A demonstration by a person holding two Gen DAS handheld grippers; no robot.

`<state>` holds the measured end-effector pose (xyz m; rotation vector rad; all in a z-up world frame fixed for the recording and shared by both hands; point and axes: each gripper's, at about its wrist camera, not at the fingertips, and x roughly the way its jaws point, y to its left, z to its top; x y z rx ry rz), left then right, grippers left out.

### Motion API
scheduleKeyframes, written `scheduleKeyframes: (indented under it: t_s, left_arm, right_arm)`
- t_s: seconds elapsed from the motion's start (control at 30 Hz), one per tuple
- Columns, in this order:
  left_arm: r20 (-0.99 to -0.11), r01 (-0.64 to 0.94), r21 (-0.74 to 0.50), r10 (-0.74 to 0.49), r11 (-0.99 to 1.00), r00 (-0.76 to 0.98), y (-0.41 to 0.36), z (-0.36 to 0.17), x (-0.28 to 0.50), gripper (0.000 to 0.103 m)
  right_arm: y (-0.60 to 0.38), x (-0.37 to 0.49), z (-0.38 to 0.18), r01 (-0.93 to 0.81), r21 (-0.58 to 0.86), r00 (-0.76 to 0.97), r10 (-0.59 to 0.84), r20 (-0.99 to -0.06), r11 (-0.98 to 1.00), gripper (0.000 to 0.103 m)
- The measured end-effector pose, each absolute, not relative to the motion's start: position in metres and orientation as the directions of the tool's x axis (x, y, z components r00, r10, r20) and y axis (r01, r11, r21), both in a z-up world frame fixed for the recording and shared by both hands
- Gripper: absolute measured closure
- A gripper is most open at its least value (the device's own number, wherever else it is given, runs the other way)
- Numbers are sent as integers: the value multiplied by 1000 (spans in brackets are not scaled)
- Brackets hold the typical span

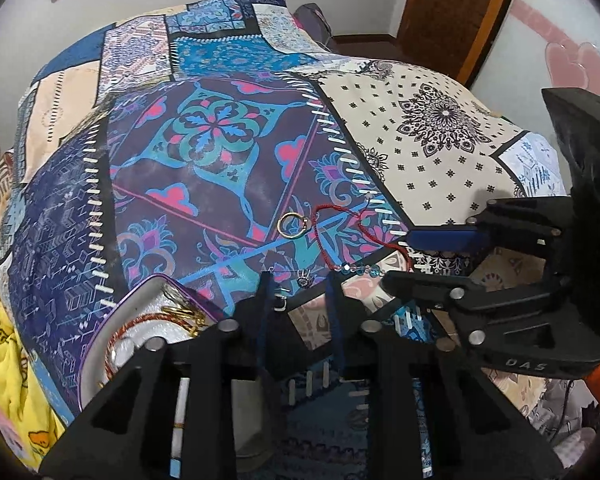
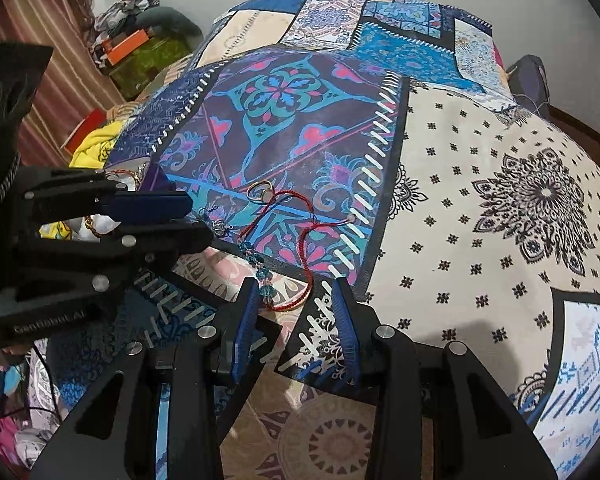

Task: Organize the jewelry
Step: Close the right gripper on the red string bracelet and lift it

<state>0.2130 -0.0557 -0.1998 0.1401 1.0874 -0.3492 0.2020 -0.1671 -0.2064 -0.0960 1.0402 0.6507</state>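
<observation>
On the patchwork quilt (image 1: pixel 220 168) lie a gold ring (image 1: pixel 292 226), a red string bracelet with blue glass beads (image 1: pixel 356 268) and a small silver pendant (image 1: pixel 302 280). My left gripper (image 1: pixel 299 278) points down at the quilt, jaws narrowly apart with the pendant between the tips, untouched. The right wrist view shows the same left gripper (image 2: pixel 200 220) beside the pendant (image 2: pixel 218 228). My right gripper (image 2: pixel 296 286) is open, straddling the near loop of the bracelet (image 2: pixel 288 306); its beads (image 2: pixel 260 270) run along the left finger. The ring (image 2: pixel 262 192) lies farther back.
A purple-rimmed tin (image 1: pixel 156 277) holding gold and red bangles sits on the quilt, left of my left gripper. A yellow cloth (image 1: pixel 4 340) hangs at the bed's left side. Clutter with an orange box (image 2: pixel 128 46) lies beyond the bed, and a wooden door (image 1: pixel 452 0) stands behind.
</observation>
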Motion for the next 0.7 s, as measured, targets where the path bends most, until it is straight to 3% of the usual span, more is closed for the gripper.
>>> scheduleKeyframes:
  t_s: [0.33,0.4,0.53,0.7]
  left_arm:
    - [-895,398,45,-140,916,424,-74,-207,219,87]
    - [-898,412,60,-131,909,419,-76,-208,219,93]
    - [-911,429,20,-160,903,380,-74,-208,226,96]
    - [-909,409,-7,-176,913,378,-69,-203,232,99]
  right_arm:
    - [-163,202,-210,-559,206,345,451,-823,803,69]
    - [-162,202,-210,-558,203,351,450,-821,805,70]
    - [-160,201,-210,-562,192,363,448,-817,805,93]
    - [-165,202,-210,-541,207,373,454,-809,815,96]
